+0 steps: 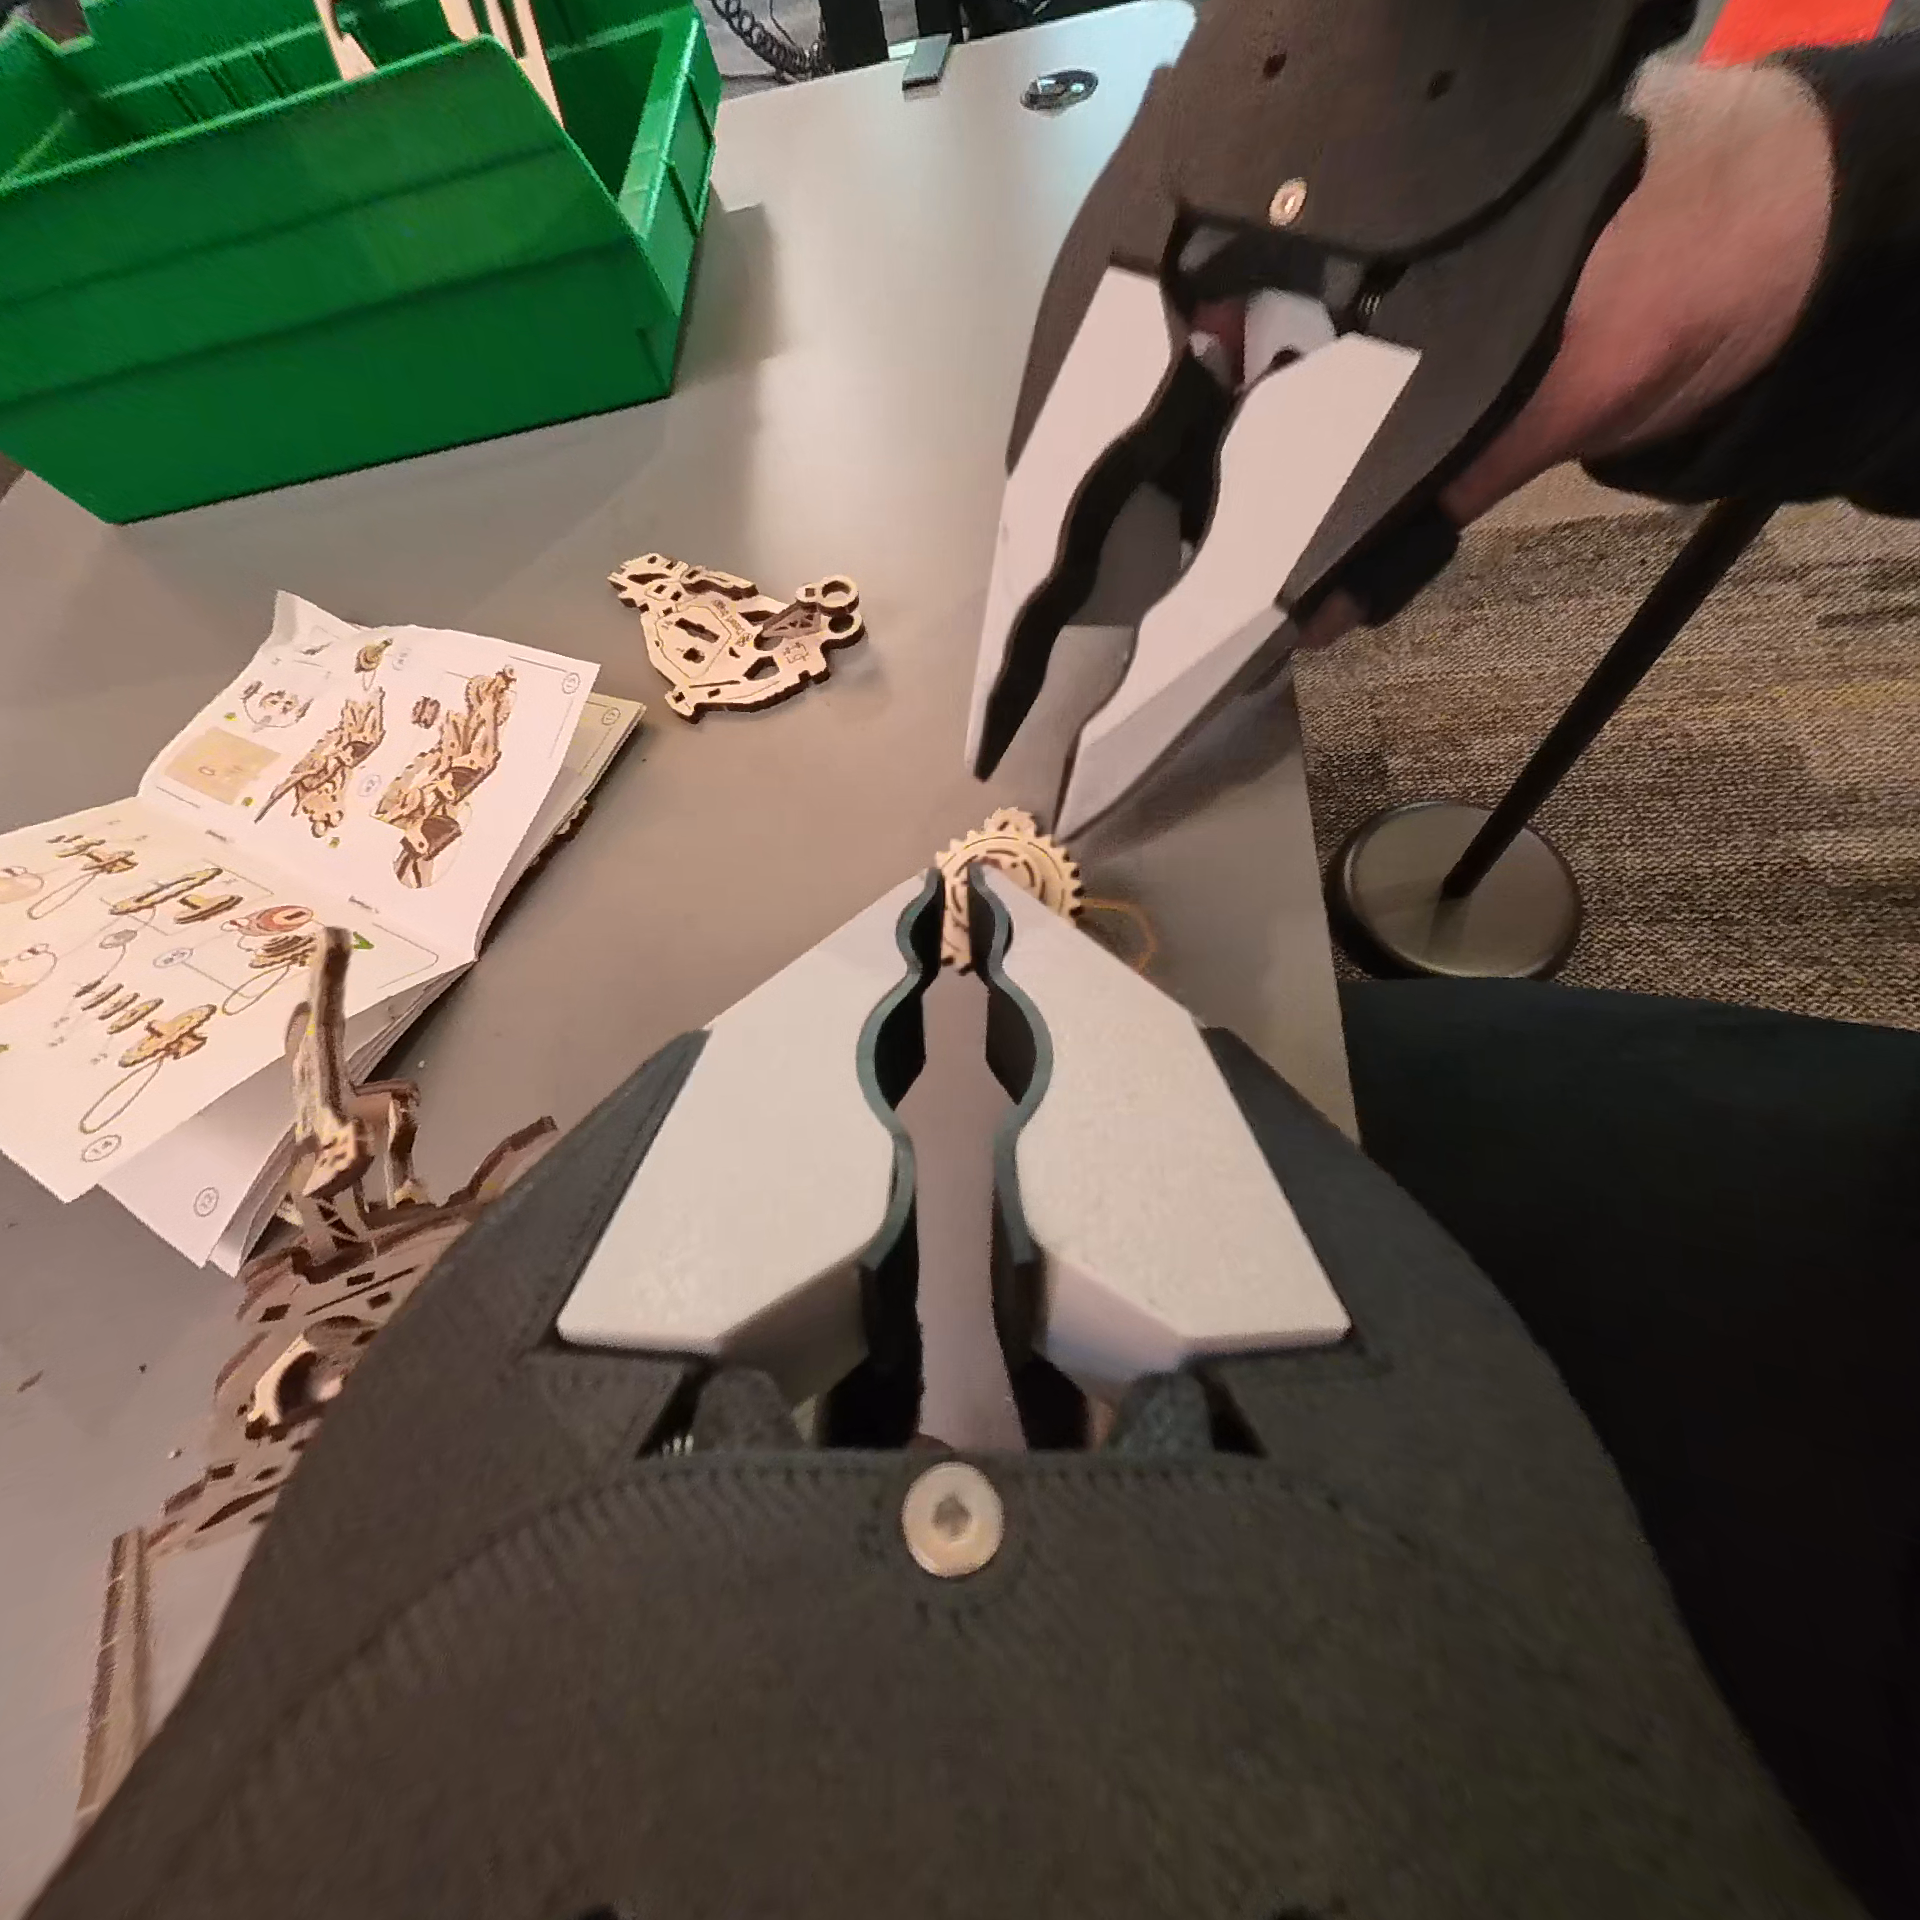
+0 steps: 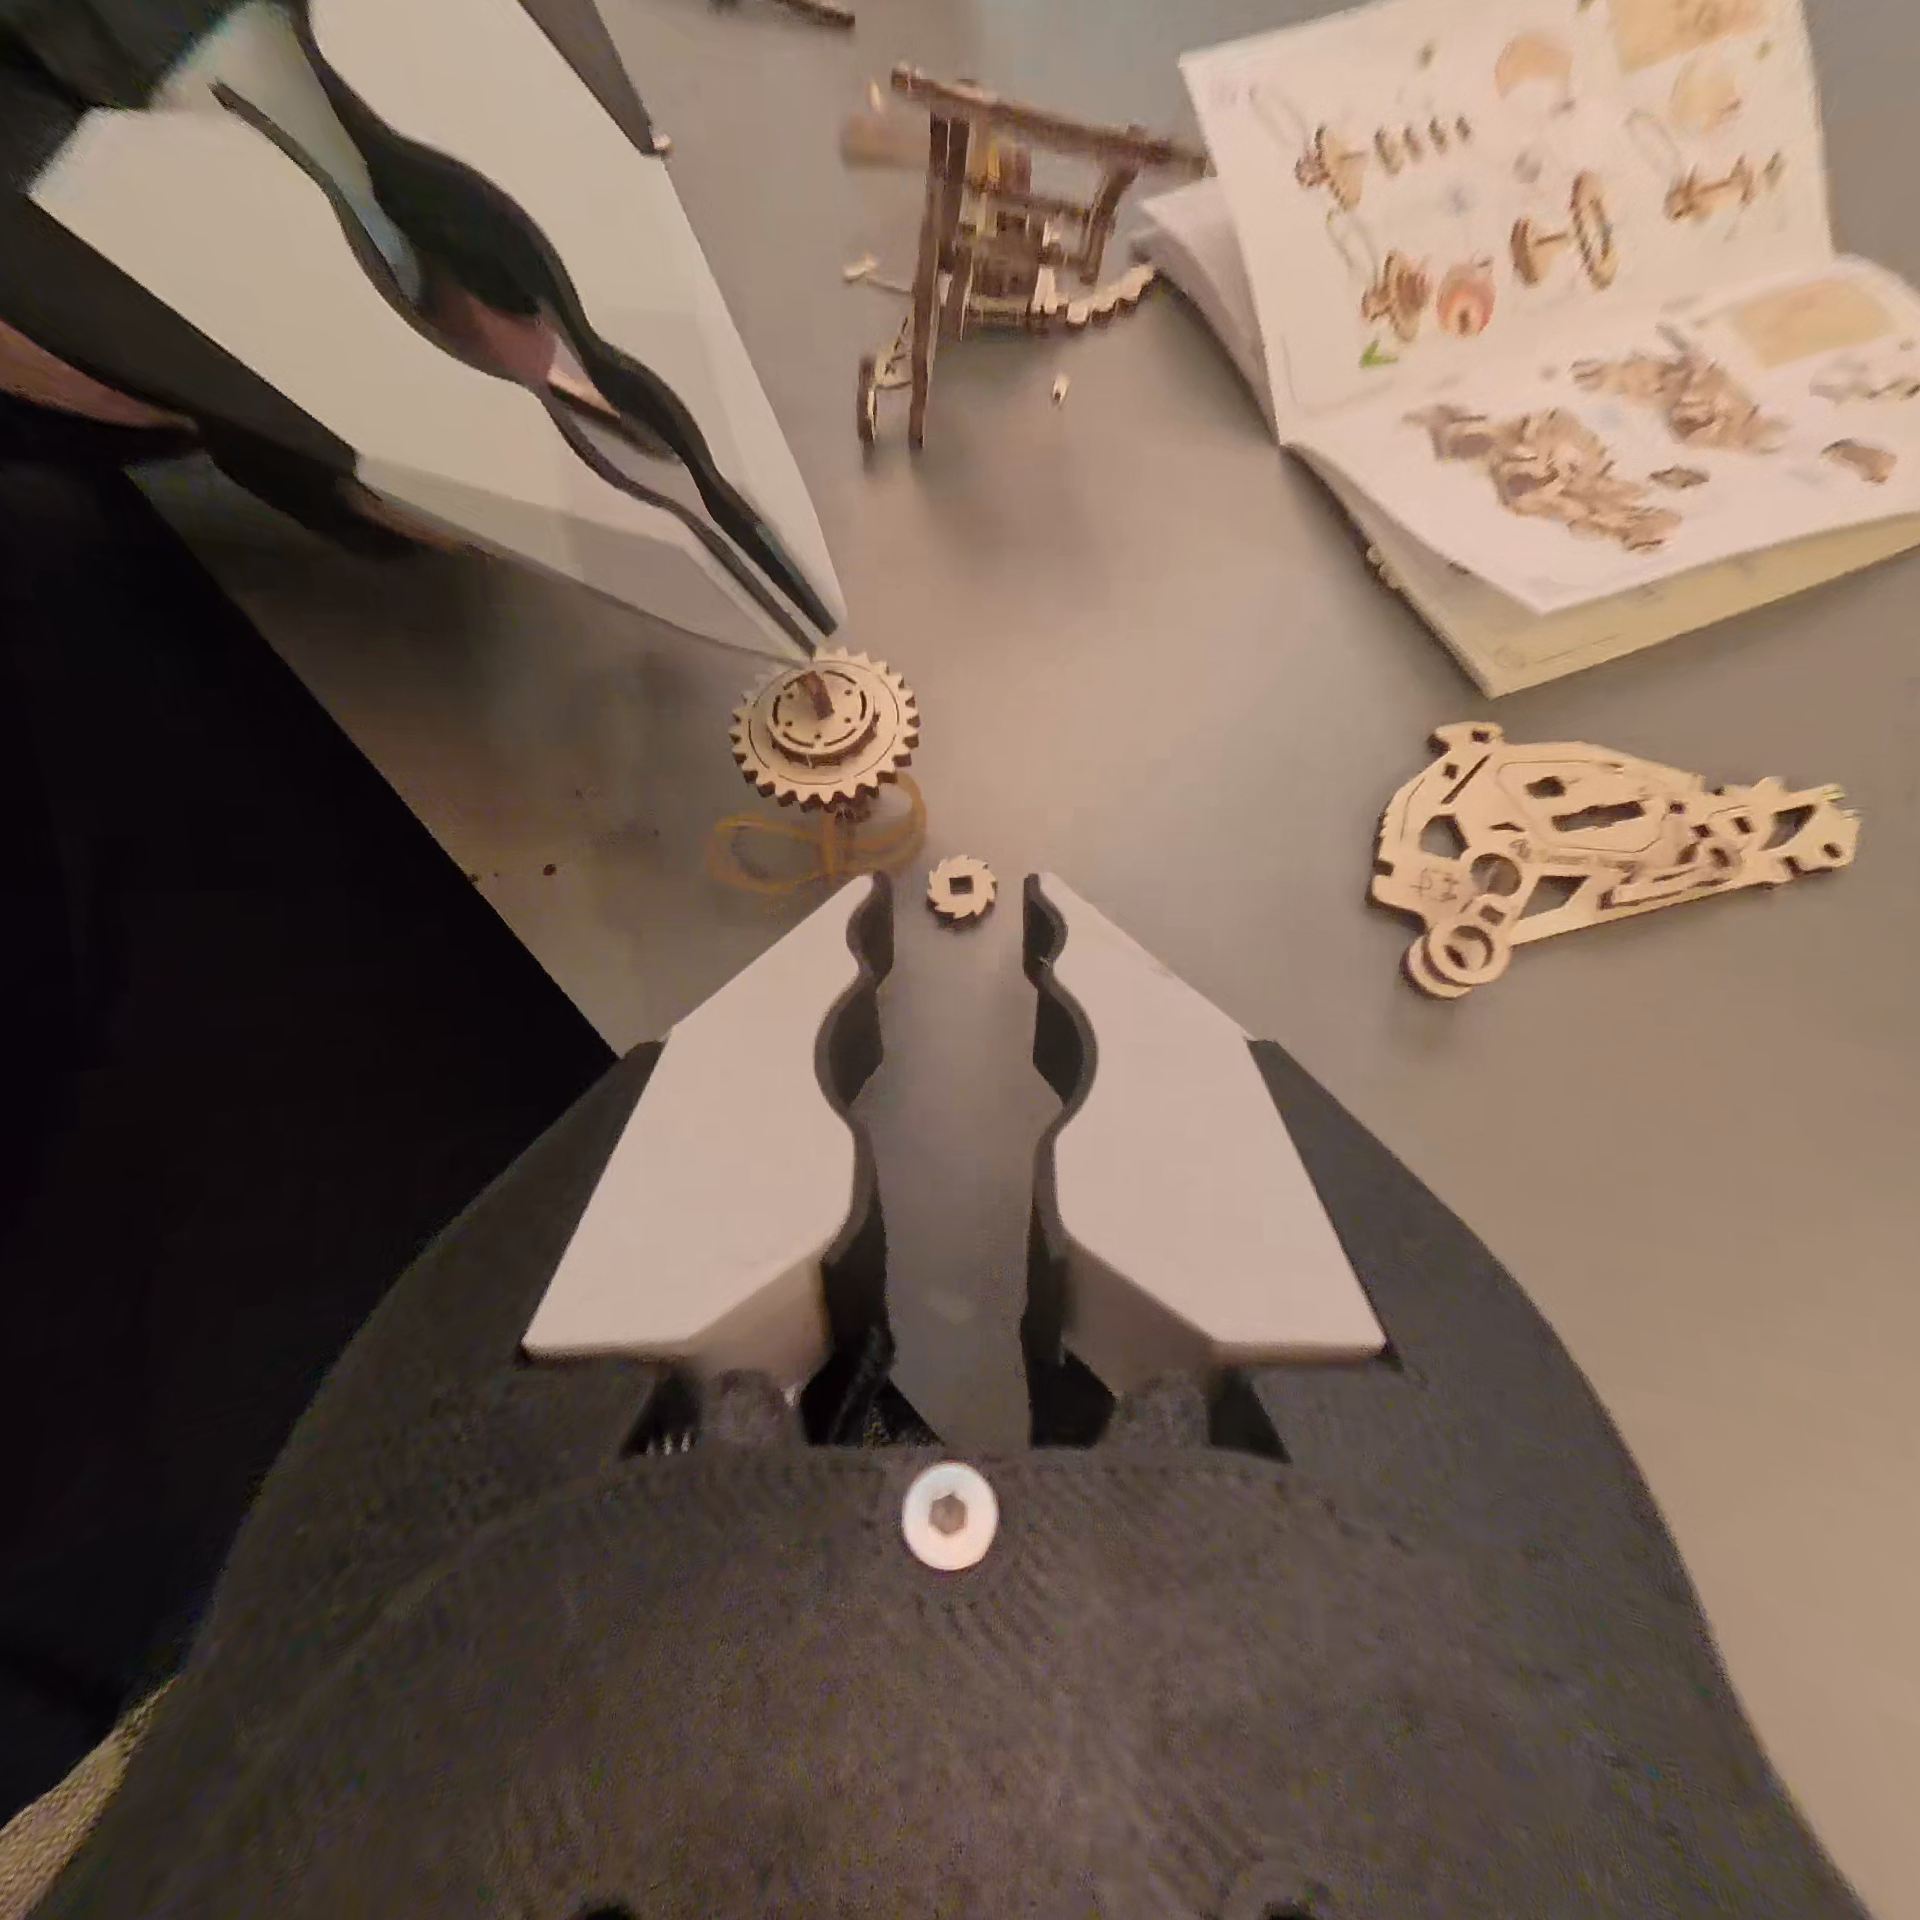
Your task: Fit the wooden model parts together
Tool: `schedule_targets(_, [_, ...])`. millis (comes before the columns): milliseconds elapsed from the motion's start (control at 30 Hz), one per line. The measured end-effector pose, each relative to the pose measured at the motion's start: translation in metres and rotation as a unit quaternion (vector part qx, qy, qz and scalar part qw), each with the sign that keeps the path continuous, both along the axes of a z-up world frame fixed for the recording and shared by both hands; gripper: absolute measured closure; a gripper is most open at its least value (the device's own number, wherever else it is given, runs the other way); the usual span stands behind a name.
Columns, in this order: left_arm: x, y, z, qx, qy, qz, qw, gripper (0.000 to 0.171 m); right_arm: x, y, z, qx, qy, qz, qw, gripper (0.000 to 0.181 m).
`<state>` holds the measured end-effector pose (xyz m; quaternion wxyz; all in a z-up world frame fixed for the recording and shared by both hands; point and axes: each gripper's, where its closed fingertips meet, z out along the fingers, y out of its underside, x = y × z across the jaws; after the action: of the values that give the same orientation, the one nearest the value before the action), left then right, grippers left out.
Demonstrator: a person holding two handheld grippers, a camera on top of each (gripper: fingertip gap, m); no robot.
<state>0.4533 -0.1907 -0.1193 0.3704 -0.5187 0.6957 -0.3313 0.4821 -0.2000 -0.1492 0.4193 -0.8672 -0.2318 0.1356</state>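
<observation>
My left gripper [image 1: 958, 883] is shut on the rim of a toothed wooden gear assembly [image 1: 1013, 860] and holds it at the table's near edge. In the right wrist view the left gripper [image 2: 819, 636] comes in from the upper left and pinches the gear assembly [image 2: 826, 740]. A short axle stands in its hub and a yellow rubber band [image 2: 821, 844] lies under it. My right gripper [image 2: 961, 883] is open, and a small wooden gear [image 2: 961, 890] lies flat on the table between its tips without touching them. In the left wrist view the right gripper [image 1: 1029, 800] hovers just beyond the gear assembly.
A flat wooden part [image 1: 738, 634] [image 2: 1600, 842], a partly built wooden model [image 1: 332, 1143] [image 2: 997, 239] and an open instruction booklet [image 1: 291, 852] [image 2: 1558, 312] lie on the grey table [image 1: 852, 416]. A green bin [image 1: 343, 260] stands at the back left. A round stand base [image 1: 1455, 894] sits on the carpet past the table edge. One gripper's finger ends stand about 5 cm off the other's.
</observation>
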Motion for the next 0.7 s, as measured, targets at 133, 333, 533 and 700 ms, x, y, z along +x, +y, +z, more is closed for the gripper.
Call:
schedule_targets(133, [-0.002, 0.001, 0.001, -0.005, 0.0, 0.001, 1.0, 0.169, -0.001, 0.002, -0.009, -0.015, -0.018, -0.001, 1.0, 0.165])
schedule_targets(333, [-0.016, 0.012, 0.002, -0.034, 0.002, 0.022, 0.999, 0.165, -0.001, 0.004, -0.005, -0.014, -0.004, -0.003, 1.0, 0.171])
schedule_targets(533, [-0.021, 0.011, -0.012, -0.055, 0.037, 0.013, 0.998, 0.162, -0.006, 0.003, 0.025, 0.013, 0.03, -0.018, 0.999, 0.172])
schedule_targets(700, [-0.017, 0.0, -0.018, -0.055, 0.056, -0.001, 0.997, 0.167, -0.018, 0.0, 0.036, 0.015, 0.033, -0.011, 0.999, 0.172])
